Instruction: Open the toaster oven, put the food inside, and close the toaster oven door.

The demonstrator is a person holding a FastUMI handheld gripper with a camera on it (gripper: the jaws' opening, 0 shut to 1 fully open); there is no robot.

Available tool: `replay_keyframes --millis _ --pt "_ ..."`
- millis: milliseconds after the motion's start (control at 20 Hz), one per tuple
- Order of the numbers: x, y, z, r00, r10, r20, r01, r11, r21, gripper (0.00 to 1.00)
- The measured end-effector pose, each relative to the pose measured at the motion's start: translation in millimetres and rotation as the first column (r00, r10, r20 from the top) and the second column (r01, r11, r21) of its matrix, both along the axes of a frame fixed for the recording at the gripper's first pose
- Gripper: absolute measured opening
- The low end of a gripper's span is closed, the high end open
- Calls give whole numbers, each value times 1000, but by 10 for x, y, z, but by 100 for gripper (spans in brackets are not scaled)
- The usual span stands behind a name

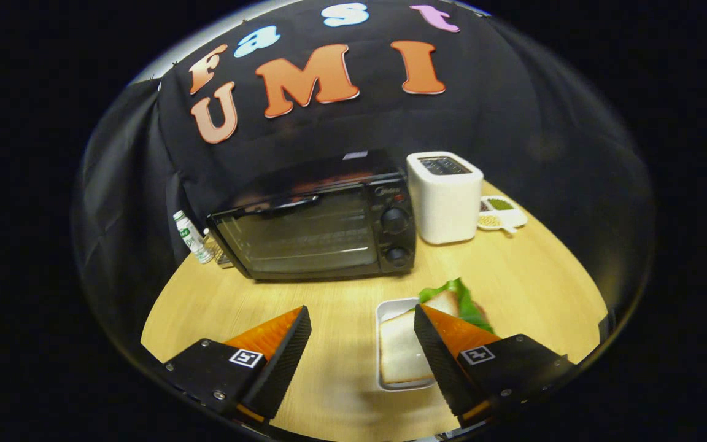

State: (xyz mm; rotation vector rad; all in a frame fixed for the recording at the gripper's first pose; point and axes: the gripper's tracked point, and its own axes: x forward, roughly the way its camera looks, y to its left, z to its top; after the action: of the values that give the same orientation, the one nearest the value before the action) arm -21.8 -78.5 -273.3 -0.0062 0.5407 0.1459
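Pale wood table (pixel 531 276) carries everything here. A white tray (pixel 393 307) lies on it between the fingers and partly behind the right finger (pixel 445 359); in it sits a sandwich (pixel 399 350) — white bread with green lettuce sticking out at its far right side. The tray's long axis runs away from the gripper toward the oven (pixel 316 221), and the bread lies along it.

The oven stands beyond the fingers, near the back of the table, its glass door shut and facing the gripper; handle along the top of the door, two knobs on its right panel. Its long side runs left to right. Just right of it stands a white toaster (pixel 445 196), slot up, and right of that a small divided dish (pixel 501 213) holding green and pale grains. A small bottle (pixel 192 236) stands at the oven's left.

The gripper (pixel 363 334) hangs above the table with its fingers spread wide — holding nothing.
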Motion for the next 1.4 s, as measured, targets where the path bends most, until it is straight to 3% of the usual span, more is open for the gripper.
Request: replay_keyframes --millis 200,250,350,400,450,550,750,850,1050,1150,1250,1300,1400 --pt "96 -1130 483 969 -196 152 193 981 35 100" --pt "138 -1440 591 944 -248 217 242 969 53 100" --pt "329 -1954 865 862 -306 403 300 951 81 100" --pt "463 -2166 961 819 -304 486 318 947 56 100" --pt "530 -2339 898 798 -296 524 344 939 7 99" --pt "749 -2518 613 812 -290 507 352 936 -28 100" --pt "1401 -2566 199 809 -346 476 347 934 88 100" --pt "1659 -2439 -94 831 -336 444 332 939 90 100" --pt "1750 -2336 -611 896 -253 364 272 962 -1 100" --pt "1660 -2303 -556 896 -197 397 227 973 -29 100" --pt "1338 -2230 -535 911 -118 395 156 986 -64 100" --pt "1412 -2072 -468 893 -80 443 101 995 -24 100" --pt "1179 -1880 -608 921 46 386 -15 996 -83 99"
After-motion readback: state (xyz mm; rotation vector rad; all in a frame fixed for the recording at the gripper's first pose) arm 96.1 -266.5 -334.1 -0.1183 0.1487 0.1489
